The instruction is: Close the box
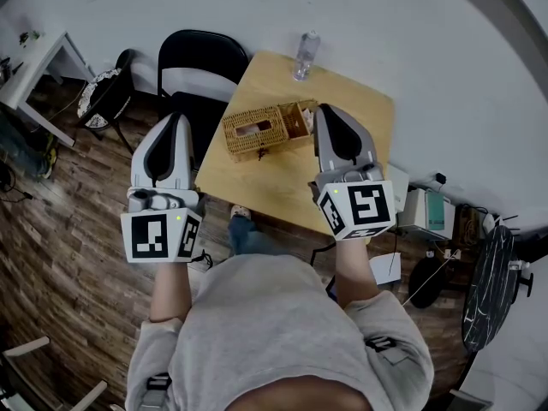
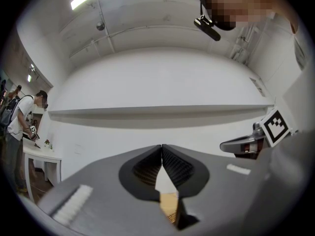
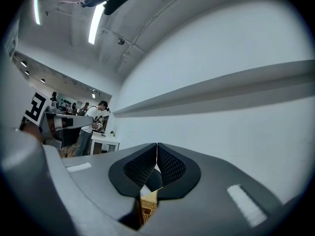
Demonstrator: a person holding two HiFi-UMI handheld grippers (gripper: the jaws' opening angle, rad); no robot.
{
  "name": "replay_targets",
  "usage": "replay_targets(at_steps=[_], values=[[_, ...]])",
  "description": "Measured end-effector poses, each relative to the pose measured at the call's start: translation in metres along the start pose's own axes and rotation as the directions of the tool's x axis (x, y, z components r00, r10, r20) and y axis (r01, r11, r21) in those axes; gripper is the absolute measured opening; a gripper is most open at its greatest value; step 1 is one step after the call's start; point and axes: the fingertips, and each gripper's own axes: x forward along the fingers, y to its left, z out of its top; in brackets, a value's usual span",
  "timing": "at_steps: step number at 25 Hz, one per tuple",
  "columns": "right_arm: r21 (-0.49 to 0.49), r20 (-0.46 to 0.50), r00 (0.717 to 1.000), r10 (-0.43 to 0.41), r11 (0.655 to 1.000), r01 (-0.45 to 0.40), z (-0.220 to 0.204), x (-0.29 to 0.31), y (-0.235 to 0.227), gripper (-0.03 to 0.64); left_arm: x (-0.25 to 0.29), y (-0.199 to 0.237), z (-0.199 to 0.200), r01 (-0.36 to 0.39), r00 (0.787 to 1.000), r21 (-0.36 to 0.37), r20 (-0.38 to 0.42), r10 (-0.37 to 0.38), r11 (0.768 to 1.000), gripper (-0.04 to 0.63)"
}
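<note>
A woven wicker box (image 1: pixel 254 130) lies on a small wooden table (image 1: pixel 282 187), with its lid (image 1: pixel 297 119) swung open at the right end. Both grippers are held high above the scene, pointing away from me. My left gripper (image 1: pixel 177 121) hangs over the table's left edge and the chair, jaws shut and empty. The right gripper (image 1: pixel 326 110) hovers in line with the box's right end, also shut on nothing. In the left gripper view the tips (image 2: pixel 161 146) meet, with a sliver of wicker (image 2: pixel 170 209) showing below them. The right gripper view shows the same closed tips (image 3: pixel 157 145).
A clear water bottle (image 1: pixel 306 55) stands at the table's far edge. A black chair (image 1: pixel 202 65) sits to the left of the table. Boxes and cables (image 1: pixel 424 212) lie on the floor to the right. People (image 3: pixel 92 124) stand at desks in the distance.
</note>
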Motion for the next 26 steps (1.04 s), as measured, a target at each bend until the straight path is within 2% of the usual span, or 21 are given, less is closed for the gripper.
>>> replay_targets(at_steps=[26], values=[[-0.006,0.018,1.0,-0.008,1.0,0.008,0.009,-0.005,0.01,0.006,-0.012,0.006,0.003,-0.012,1.0,0.0,0.001,0.012,1.0,0.058]])
